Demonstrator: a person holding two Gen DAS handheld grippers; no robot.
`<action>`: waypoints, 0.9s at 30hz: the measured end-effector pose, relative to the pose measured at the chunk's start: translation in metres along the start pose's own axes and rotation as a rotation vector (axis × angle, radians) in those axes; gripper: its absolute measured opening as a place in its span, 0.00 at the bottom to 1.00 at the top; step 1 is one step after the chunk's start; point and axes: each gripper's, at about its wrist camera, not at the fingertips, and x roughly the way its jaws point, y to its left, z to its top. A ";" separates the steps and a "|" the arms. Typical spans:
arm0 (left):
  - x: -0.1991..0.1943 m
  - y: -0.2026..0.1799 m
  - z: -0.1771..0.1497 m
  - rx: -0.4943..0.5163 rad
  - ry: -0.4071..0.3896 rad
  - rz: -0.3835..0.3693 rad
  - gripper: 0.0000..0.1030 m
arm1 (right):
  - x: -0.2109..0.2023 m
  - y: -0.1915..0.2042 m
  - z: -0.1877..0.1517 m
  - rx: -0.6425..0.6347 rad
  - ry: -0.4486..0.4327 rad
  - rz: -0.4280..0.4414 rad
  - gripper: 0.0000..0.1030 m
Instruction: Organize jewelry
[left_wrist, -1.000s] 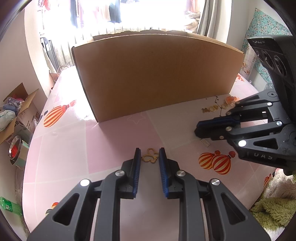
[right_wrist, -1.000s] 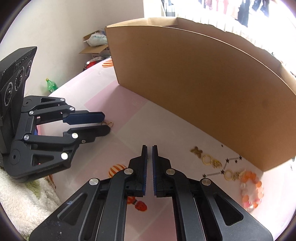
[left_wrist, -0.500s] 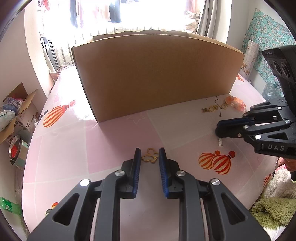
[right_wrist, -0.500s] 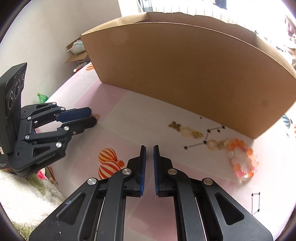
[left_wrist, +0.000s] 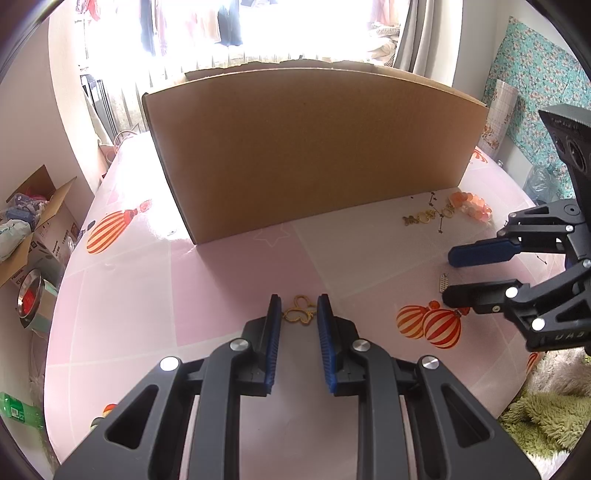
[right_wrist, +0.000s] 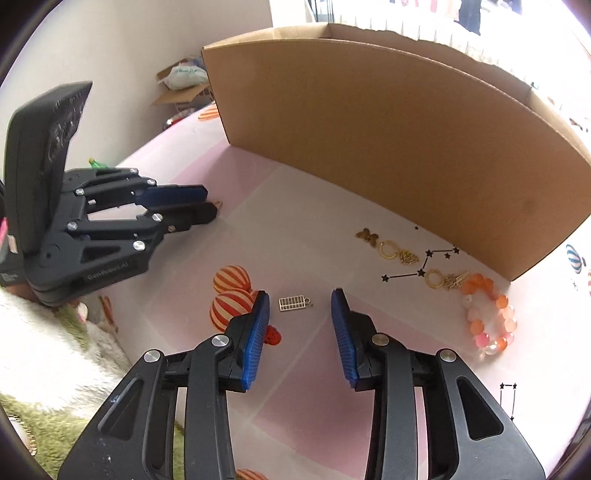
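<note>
Left wrist view: the left gripper (left_wrist: 298, 314) is being held low over the pink bench (left_wrist: 229, 280), its jaws standing a little apart. A gold butterfly charm (left_wrist: 300, 313) is being framed in the gap at the tips, its wings running crosswise from pad to pad. Whether the pads are pressing on it cannot be told; a sliver of daylight seems to be showing on each side. The right gripper (left_wrist: 452, 275) is being seen off to the right, near a small silver abacus charm (left_wrist: 443, 283) lying flat on the bench. Further back, a beaded bracelet (left_wrist: 471, 206) and a cluster of gold pieces (left_wrist: 424, 217) are lying just before the cardboard box (left_wrist: 314, 147).

Right wrist view: the right gripper (right_wrist: 300, 306) is being opened, nothing being pressed between its jaws. The abacus charm (right_wrist: 293, 304) is lying just beyond the tips, nearer the left-hand pad, its long axis crosswise to the fingers. This is judged the relation that matters: a slight shift to the left and a short reach forward would be needed to centre it. The right hand is plainly the nearer one.
</note>
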 end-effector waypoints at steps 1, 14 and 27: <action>0.000 0.000 0.000 0.001 0.000 0.001 0.19 | 0.000 0.001 0.000 -0.006 -0.003 -0.009 0.28; 0.000 -0.001 0.001 0.000 -0.001 0.003 0.19 | 0.006 0.001 0.006 -0.069 0.018 -0.016 0.13; 0.000 -0.002 0.001 0.002 -0.001 0.005 0.19 | 0.003 -0.006 0.005 -0.027 0.001 0.001 0.00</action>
